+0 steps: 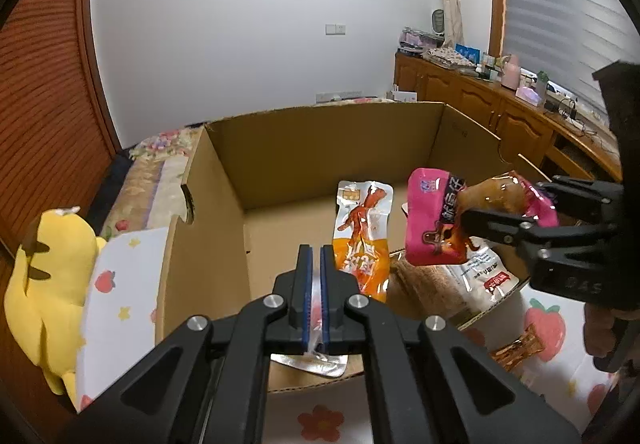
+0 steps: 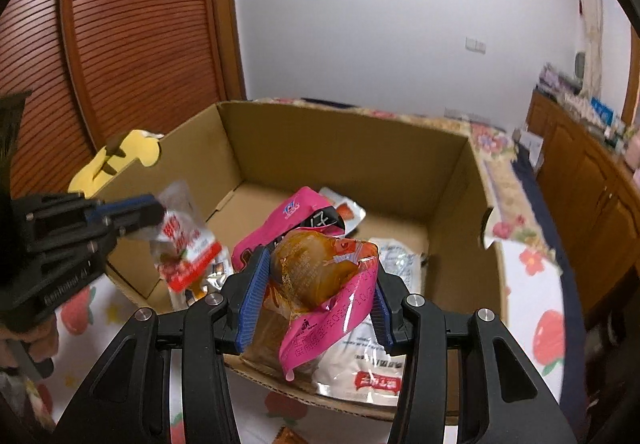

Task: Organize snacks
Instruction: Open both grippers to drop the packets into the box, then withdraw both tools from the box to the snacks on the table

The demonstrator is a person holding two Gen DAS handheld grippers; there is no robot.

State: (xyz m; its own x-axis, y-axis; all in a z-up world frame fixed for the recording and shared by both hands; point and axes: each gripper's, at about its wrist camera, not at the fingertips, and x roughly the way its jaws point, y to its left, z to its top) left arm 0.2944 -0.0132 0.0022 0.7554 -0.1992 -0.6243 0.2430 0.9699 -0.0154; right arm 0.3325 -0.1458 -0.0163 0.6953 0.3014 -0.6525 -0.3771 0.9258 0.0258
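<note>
Both claws come in loaded: our left gripper point(image 1: 316, 298) pinches a red-and-clear packet point(image 2: 182, 240), our right gripper point(image 2: 316, 298) clamps a pink pouch point(image 2: 320, 264), each poised above the cardboard box point(image 1: 320, 136) for dropping among snacks inside. Floral bedding point(image 1: 320, 418) underneath; wooden cabinets point(image 1: 480, 100) far right.

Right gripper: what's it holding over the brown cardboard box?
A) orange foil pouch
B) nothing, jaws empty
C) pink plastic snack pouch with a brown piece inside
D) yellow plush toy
C: the right gripper has its blue-padded fingers clamped on either side of the pink plastic snack pouch, which it holds above the open brown cardboard box.
</note>
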